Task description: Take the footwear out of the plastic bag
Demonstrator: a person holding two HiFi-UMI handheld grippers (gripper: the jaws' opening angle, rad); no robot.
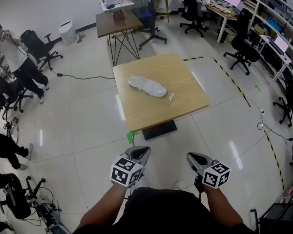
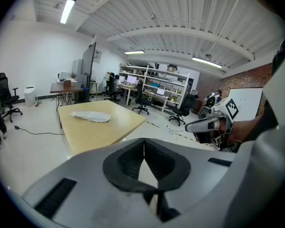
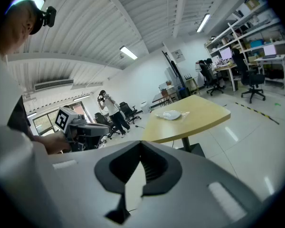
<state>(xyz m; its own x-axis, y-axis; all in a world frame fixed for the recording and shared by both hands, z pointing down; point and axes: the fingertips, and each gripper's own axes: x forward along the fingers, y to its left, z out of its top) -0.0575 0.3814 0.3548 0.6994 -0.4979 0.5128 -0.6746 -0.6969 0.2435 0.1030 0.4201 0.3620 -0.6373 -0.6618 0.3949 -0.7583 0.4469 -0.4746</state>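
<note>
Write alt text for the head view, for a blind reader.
Seen from above, a person holds the left gripper and the right gripper, both shut and empty, before a square wooden table. A plastic bag with pale footwear inside lies on it.

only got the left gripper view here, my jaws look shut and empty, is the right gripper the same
Observer: Yes, the right gripper view shows the right gripper shut, nothing between its jaws.
Operator: how close am i to the bag
Observer: Head view: the left gripper hangs over floor, short of the table; the plastic bag lies near its middle.
Operator: anything else up there
Observer: A small clear scrap just right of the bag.
</note>
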